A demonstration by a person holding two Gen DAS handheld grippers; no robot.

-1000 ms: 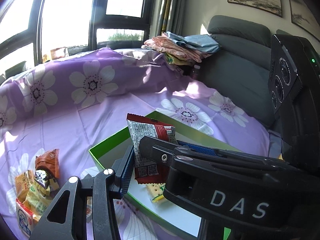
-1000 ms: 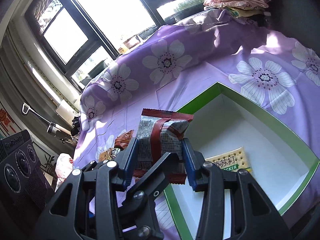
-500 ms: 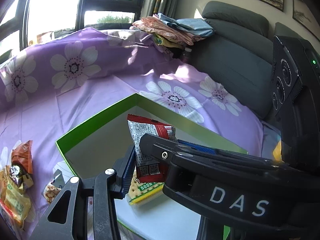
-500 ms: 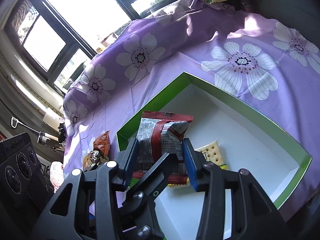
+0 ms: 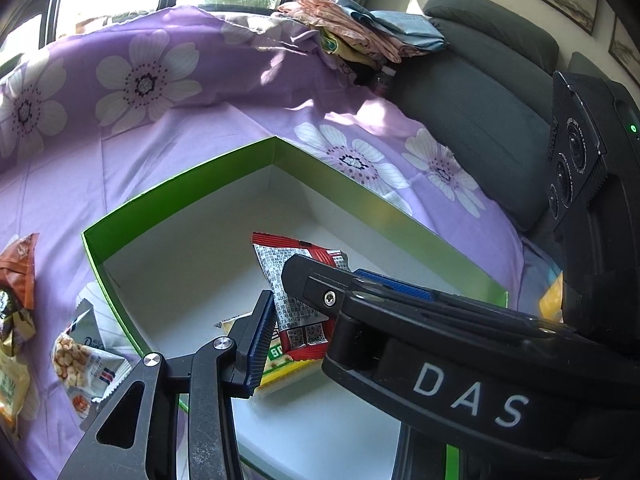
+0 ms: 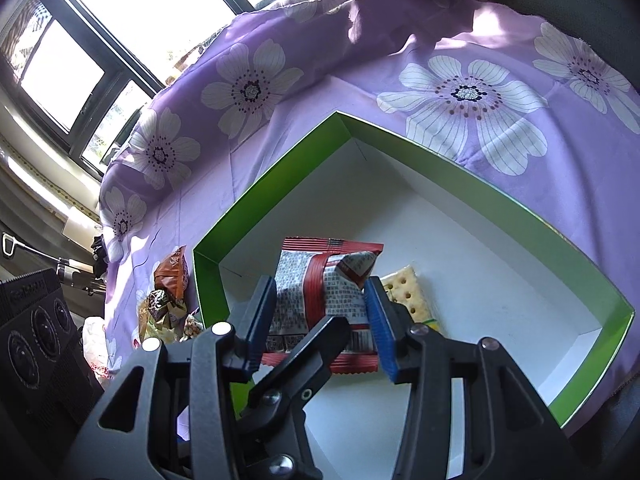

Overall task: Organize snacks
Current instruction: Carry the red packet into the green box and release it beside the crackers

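A red and grey snack packet is held by both grippers inside a green box with a white floor. My left gripper is shut on the packet's one side. My right gripper is shut on it across its width, and the other gripper's black jaw crosses in front. A cracker pack lies on the box floor just beyond and under the packet.
Several loose snack packets lie on the purple flowered sheet left of the box. A grey sofa with folded clothes stands behind. Windows are at the far left.
Both grippers have carried the packet forward and down, from over the box's near rim to low inside the box above the cracker pack. Both stay shut on it.
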